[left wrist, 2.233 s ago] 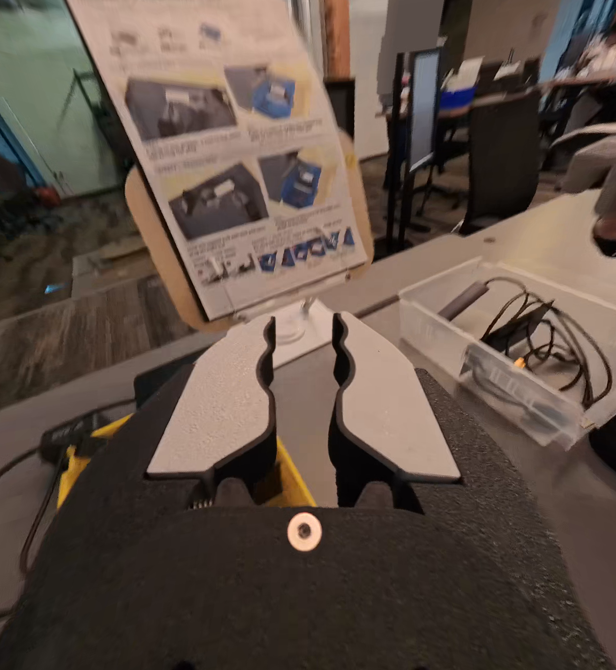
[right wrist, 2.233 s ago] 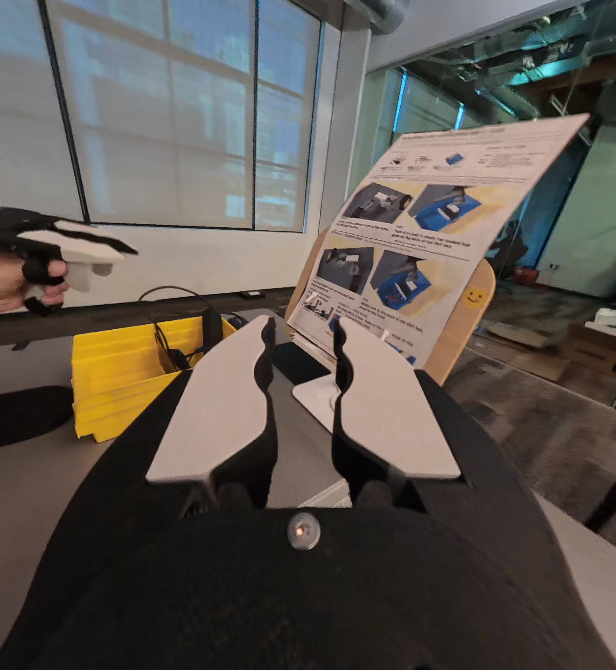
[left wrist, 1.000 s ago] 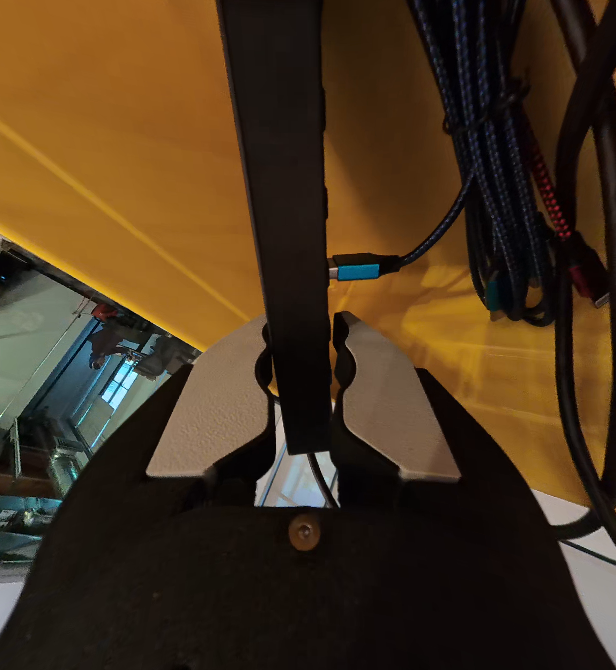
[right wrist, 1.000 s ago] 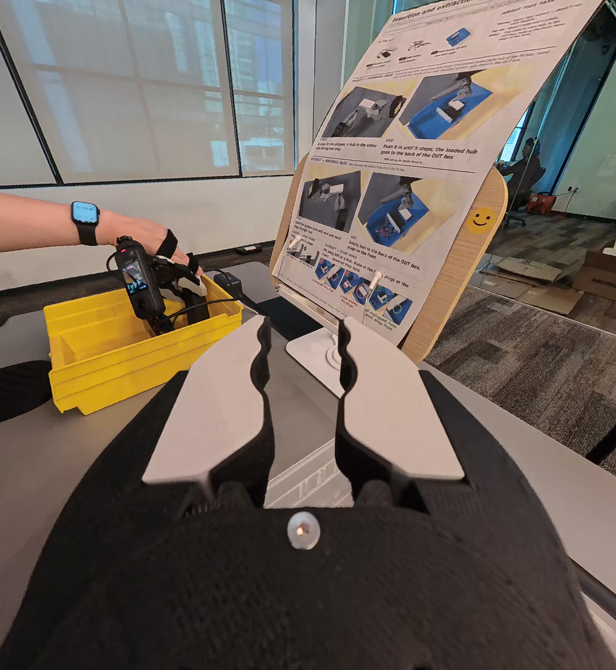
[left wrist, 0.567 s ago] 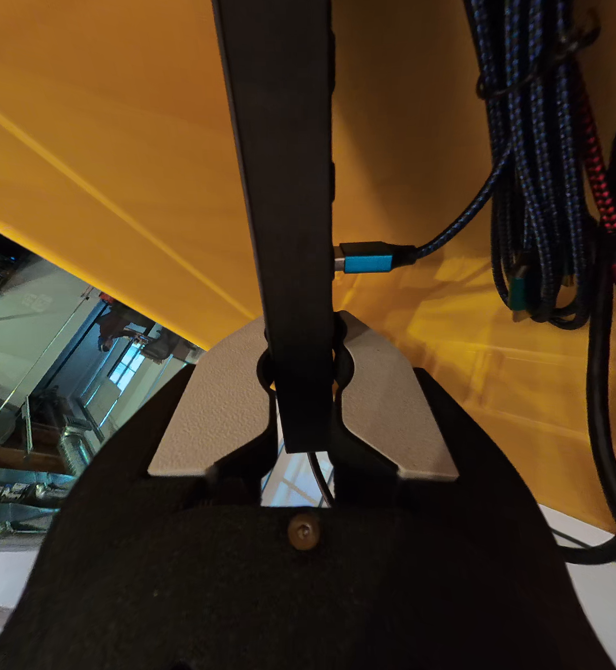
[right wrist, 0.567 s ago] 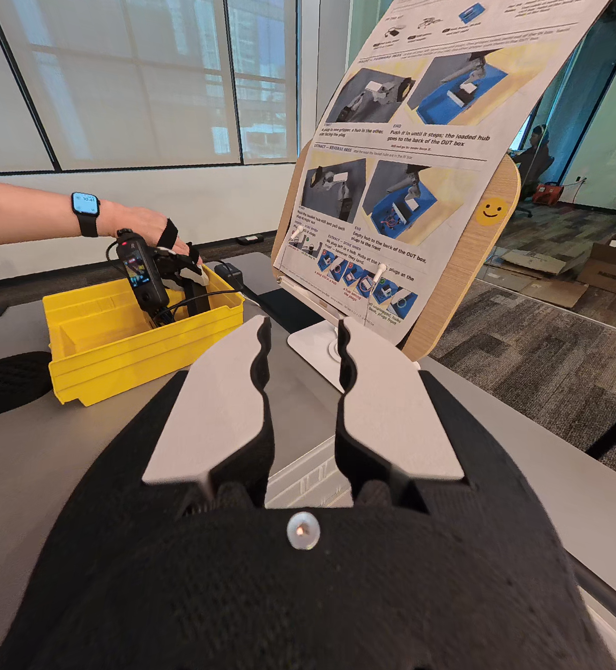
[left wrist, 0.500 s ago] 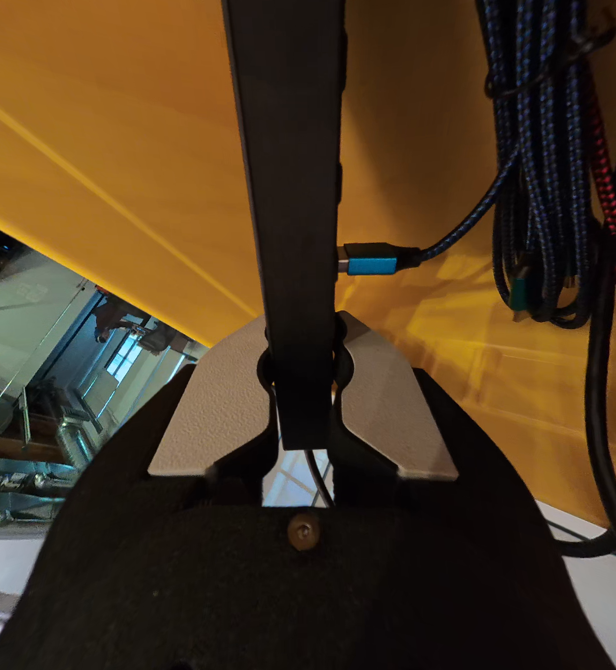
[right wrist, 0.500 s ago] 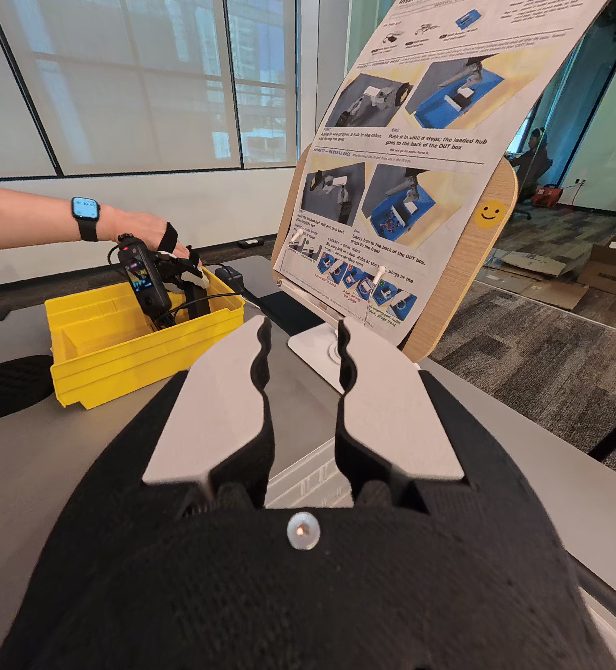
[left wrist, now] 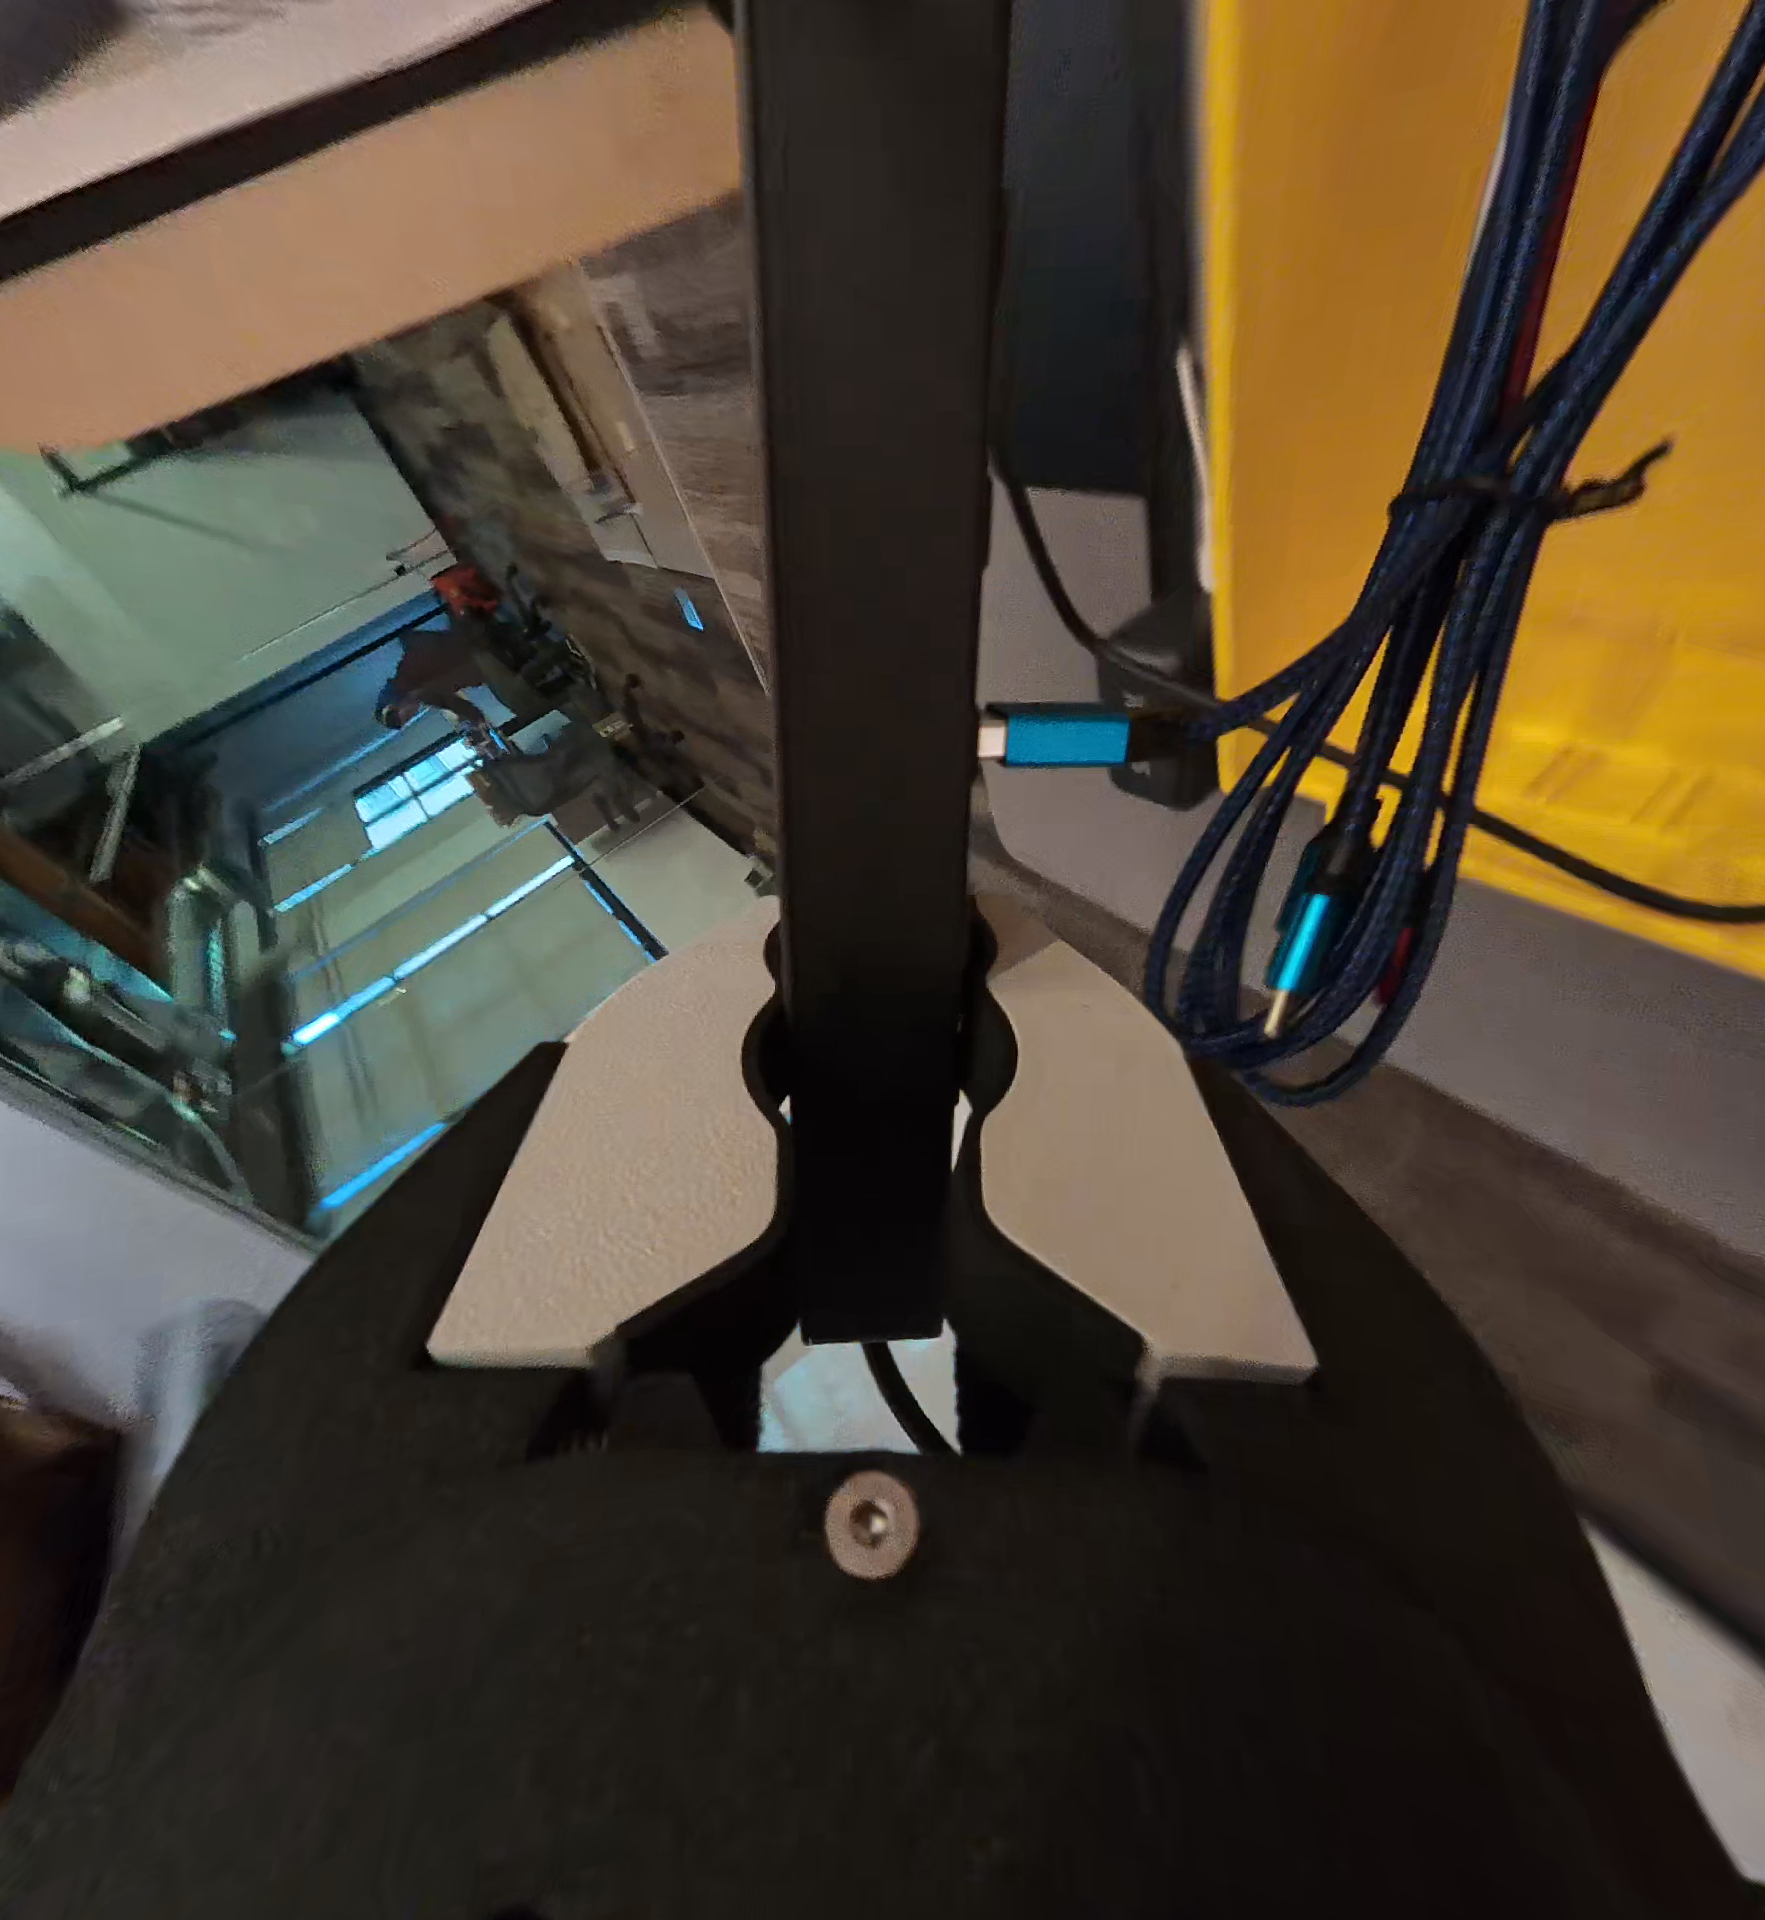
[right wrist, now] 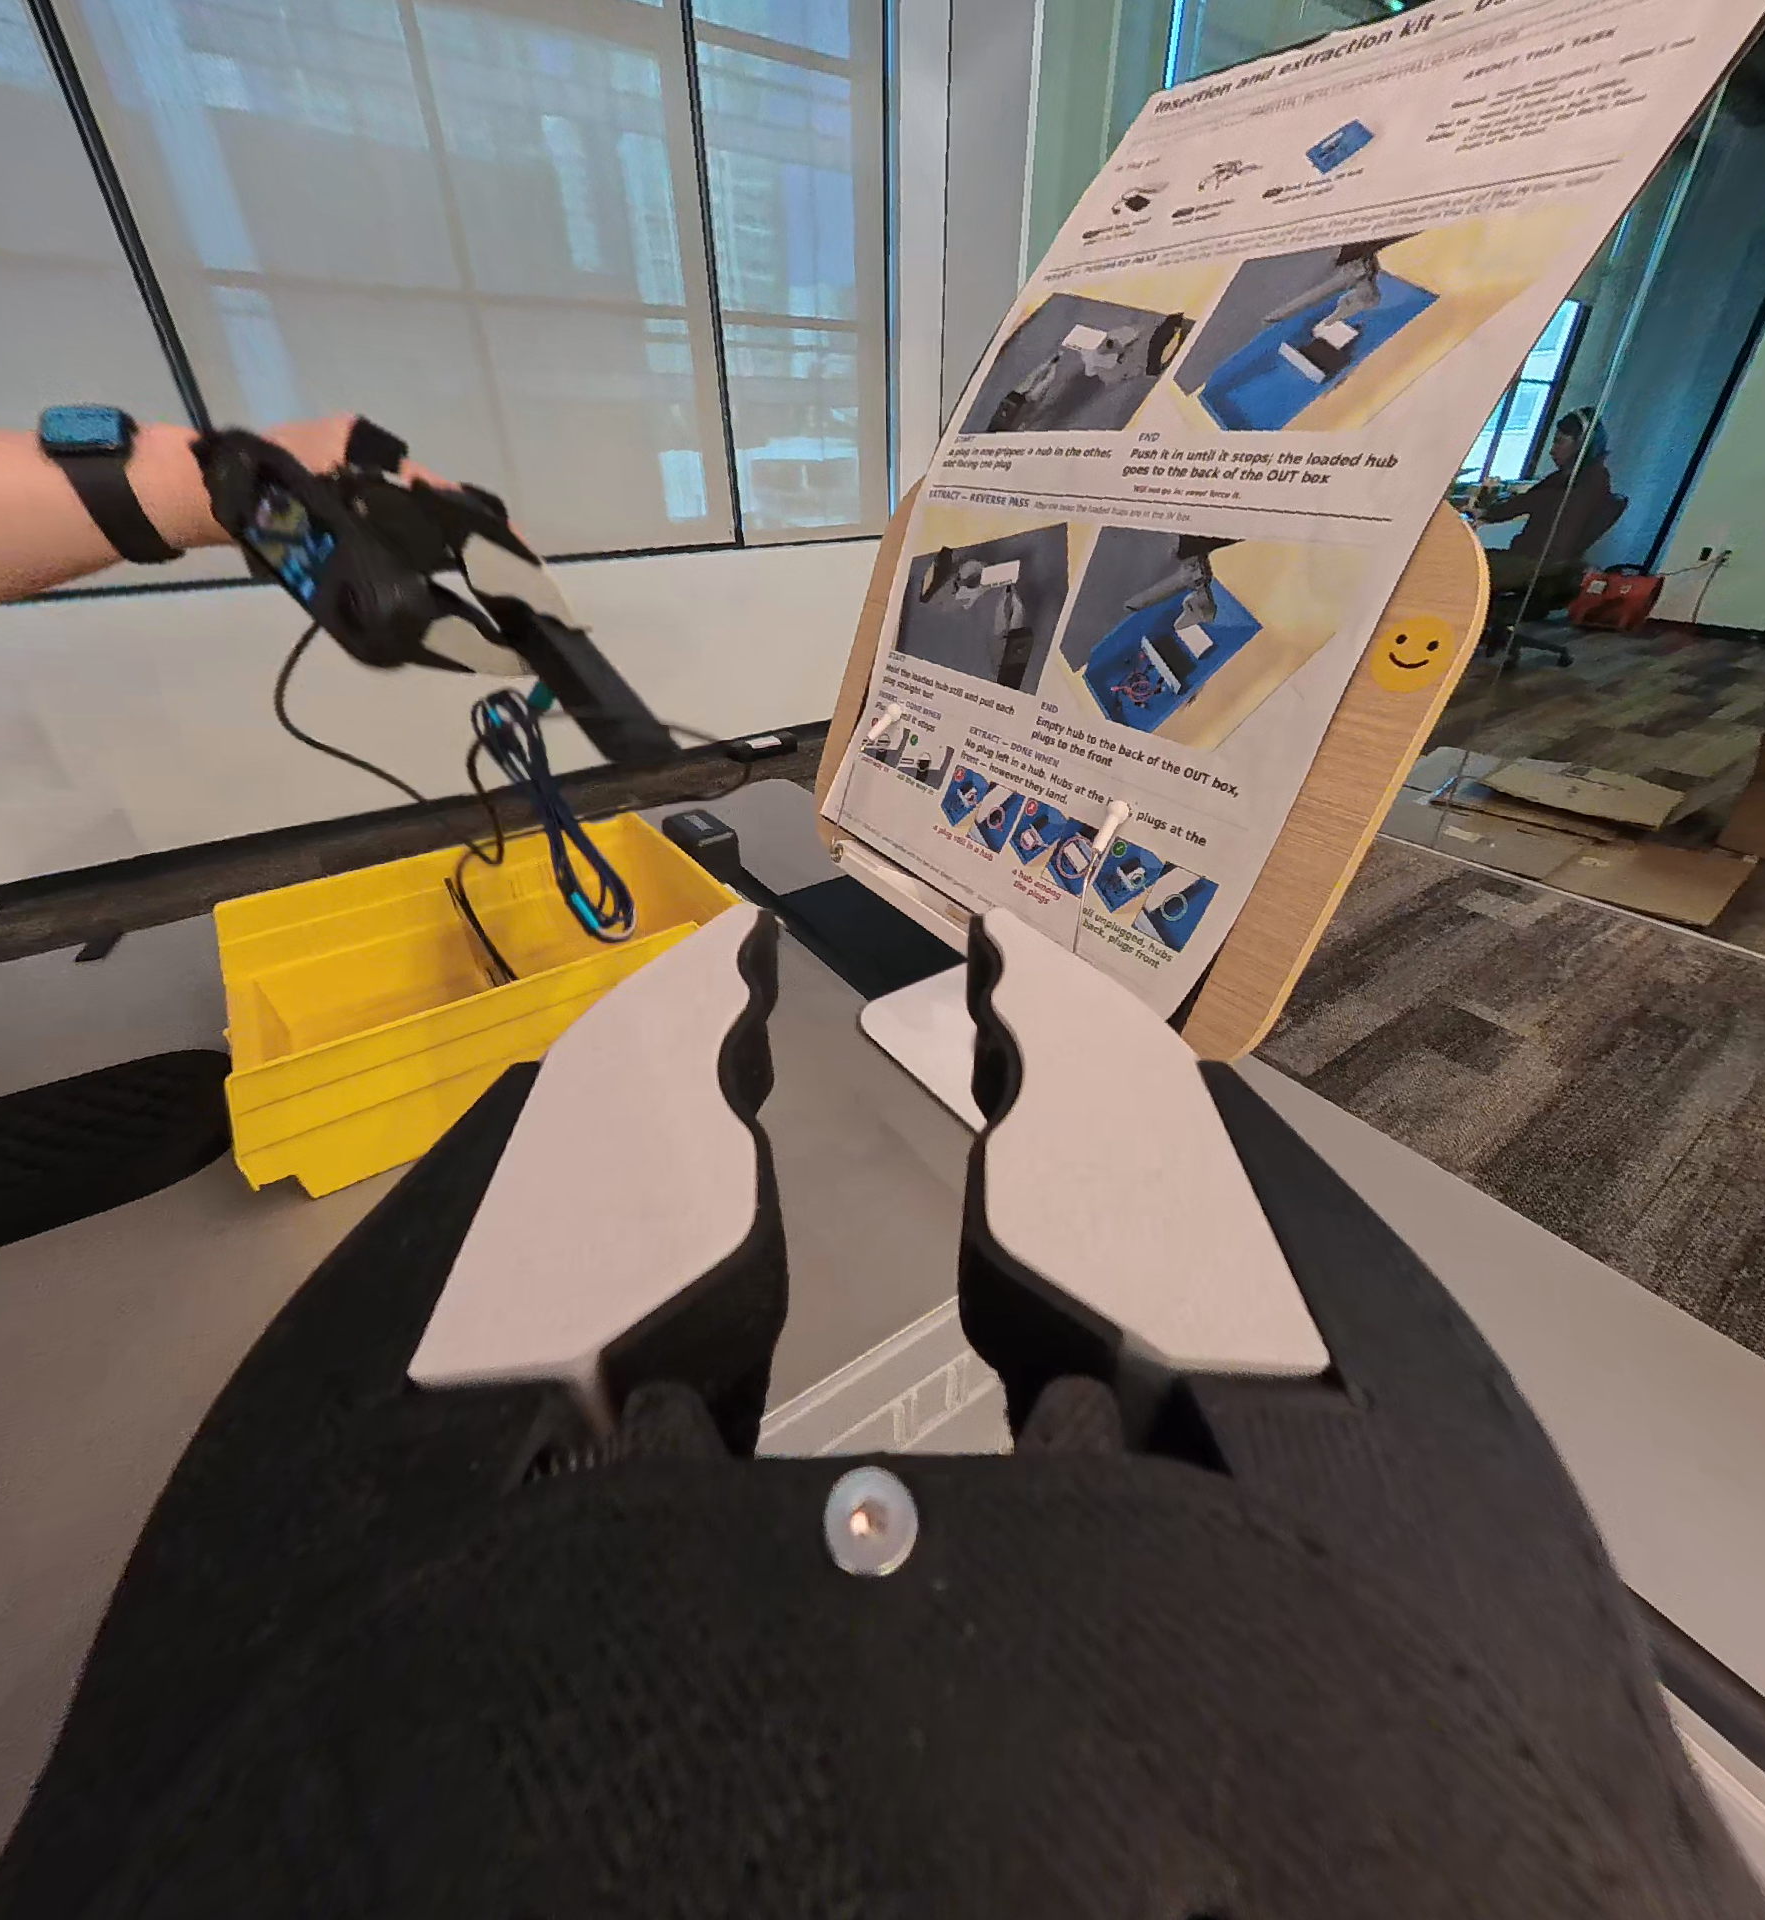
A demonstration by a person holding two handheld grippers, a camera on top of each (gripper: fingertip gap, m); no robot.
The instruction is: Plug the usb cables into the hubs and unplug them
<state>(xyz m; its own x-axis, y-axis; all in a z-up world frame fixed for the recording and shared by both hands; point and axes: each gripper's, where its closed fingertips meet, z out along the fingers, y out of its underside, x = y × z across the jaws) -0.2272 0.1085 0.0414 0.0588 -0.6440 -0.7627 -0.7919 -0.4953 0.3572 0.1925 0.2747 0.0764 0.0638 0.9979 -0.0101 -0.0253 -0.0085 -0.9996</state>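
Observation:
My left gripper (left wrist: 878, 997) is shut on a long black USB hub (left wrist: 873, 520). A blue USB plug (left wrist: 1060, 735) sits in the hub's right side, and its blue braided cable bundle (left wrist: 1377, 748) hangs down beside it. In the right wrist view, the left gripper (right wrist: 519, 623) holds the hub (right wrist: 603, 701) in the air above the yellow bin (right wrist: 390, 1029), with the cable bundle (right wrist: 556, 821) dangling into it. My right gripper (right wrist: 873, 966) is open and empty, low over the grey table.
An instruction board on a wooden stand (right wrist: 1221, 520) stands at the back right of the table. A black mat (right wrist: 47, 1143) lies at the left. A clear bin's rim (right wrist: 888, 1382) shows under my right gripper. Another black cable (left wrist: 1636, 894) lies by the yellow bin (left wrist: 1584, 364). The left gripper's tips are roughly 45 cm from the right gripper's.
My left gripper has lifted the hub with its plugged cable up out of the yellow bin and tilted it. My right gripper has stayed open and nearly still.

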